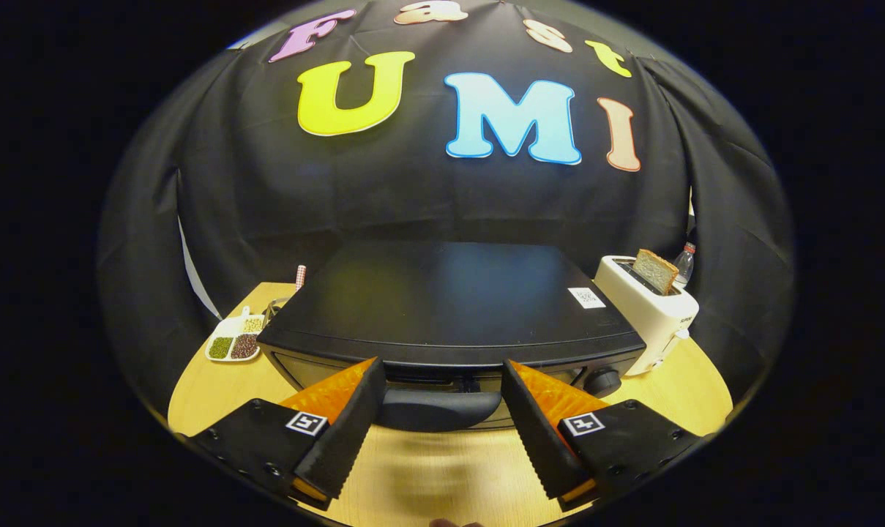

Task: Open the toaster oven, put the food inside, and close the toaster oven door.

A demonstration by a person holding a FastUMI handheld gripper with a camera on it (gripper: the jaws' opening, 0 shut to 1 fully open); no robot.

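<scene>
While tongs [438,380] spread wide, toaster oven [449,307] door handle [438,410] sits between fingers.

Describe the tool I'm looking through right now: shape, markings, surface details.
The tool has two wedge-shaped fingers tapering forward, with ridged, serrated inner faces. Each sits on a blocky mount with visible screws and a small square black-and-white marker on top. No cables or sleeve can be seen. The fingers stand apart, flanking the toaster oven's handle.

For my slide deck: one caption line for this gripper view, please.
Open gripper straddles the closed toaster oven's door handle; a toaster holding bread stands beside.
</scene>
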